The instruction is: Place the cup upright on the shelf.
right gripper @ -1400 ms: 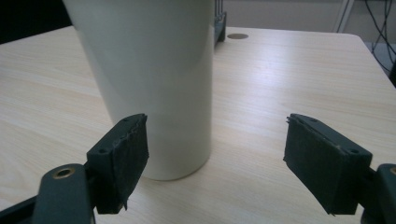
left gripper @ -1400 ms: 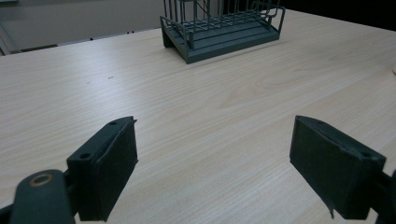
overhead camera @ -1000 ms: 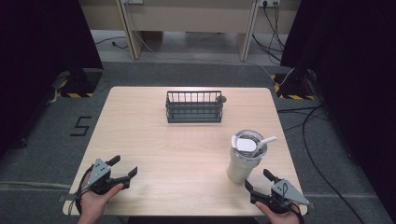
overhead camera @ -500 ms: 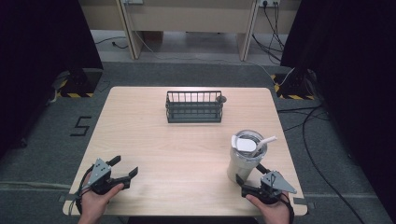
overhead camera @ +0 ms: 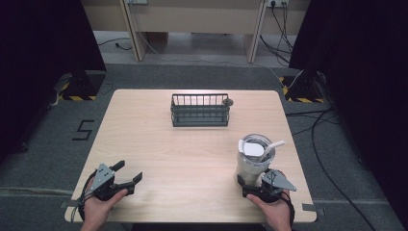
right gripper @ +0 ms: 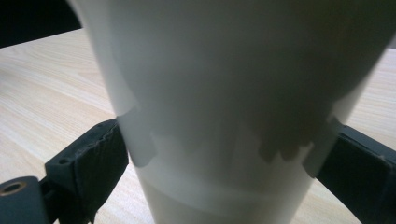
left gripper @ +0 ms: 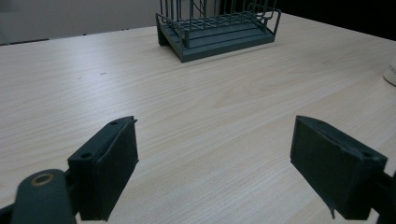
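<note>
A pale tumbler (overhead camera: 252,165) with a lid and a white straw stands upright at the table's front right. My right gripper (overhead camera: 252,186) is at its base. In the right gripper view the tumbler (right gripper: 224,84) sits between the two wide-apart jaws, and the gripper (right gripper: 224,144) is open, its pads (right gripper: 95,161) close beside the wall on either side. My left gripper (overhead camera: 130,171) rests open near the front left corner, held by a hand. In the left gripper view it (left gripper: 215,144) has nothing between its jaws.
A dark wire basket (overhead camera: 199,110) stands at the back middle of the wooden table (overhead camera: 192,154), also ahead in the left gripper view (left gripper: 217,28). Cables trail on the floor at the right (overhead camera: 327,130). Dark curtains flank both sides.
My right gripper has moved forward and left from the front right edge until its open jaws flank the tumbler's base. The left gripper has stayed put.
</note>
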`<state>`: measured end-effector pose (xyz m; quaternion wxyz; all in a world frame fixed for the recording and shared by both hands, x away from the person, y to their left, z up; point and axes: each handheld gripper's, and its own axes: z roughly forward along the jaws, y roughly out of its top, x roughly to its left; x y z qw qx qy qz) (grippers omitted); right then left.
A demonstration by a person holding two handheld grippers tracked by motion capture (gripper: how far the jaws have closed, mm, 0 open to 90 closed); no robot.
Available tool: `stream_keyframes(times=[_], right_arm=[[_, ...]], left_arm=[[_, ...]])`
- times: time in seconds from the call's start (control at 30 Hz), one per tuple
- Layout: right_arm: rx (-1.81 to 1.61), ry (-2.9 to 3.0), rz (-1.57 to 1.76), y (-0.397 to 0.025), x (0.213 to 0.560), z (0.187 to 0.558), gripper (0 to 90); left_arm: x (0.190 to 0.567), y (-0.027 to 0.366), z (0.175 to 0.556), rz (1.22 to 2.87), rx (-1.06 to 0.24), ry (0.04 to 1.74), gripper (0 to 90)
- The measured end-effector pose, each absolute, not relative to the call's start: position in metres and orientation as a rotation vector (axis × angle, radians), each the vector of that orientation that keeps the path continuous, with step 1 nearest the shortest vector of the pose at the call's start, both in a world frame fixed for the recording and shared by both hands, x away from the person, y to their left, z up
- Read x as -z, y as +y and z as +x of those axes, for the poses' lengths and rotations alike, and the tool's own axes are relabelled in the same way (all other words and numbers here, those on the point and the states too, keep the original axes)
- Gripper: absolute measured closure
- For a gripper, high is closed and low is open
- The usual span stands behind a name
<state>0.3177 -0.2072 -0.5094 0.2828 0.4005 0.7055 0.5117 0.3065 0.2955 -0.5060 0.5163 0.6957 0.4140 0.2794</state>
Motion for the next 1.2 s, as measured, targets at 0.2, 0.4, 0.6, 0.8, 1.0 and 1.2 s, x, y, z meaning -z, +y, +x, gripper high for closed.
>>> stream_keyframes(times=[0.2,0.4,0.6,0.8,1.0,1.2], right_arm=[[-1.377,1.879,1.073,-0.204,0.5102,0.3234,8.1],[-1.395,1.859,1.072,-0.2038,0.5134,0.3251,10.6],[-1.402,1.845,1.057,-0.2041,0.5152,0.3247,11.3],[-1.405,1.849,1.056,-0.2043,0.5144,0.3247,11.6],[-1.416,1.853,1.081,-0.2051,0.5125,0.3254,11.7],[-1.402,1.857,1.082,-0.2061,0.5103,0.3266,11.8]], left_arm=[[0.5061,0.2957,0.3065,1.669,-0.669,0.993,14.4],[0.5068,0.2952,0.3071,1.672,-0.655,0.992,14.5],[0.5066,0.2952,0.3072,1.675,-0.654,0.987,14.5],[0.5068,0.2958,0.3077,1.674,-0.652,0.986,14.5],[0.5066,0.2967,0.3078,1.667,-0.659,0.986,14.4],[0.5071,0.2962,0.3082,1.672,-0.648,0.987,14.4]])
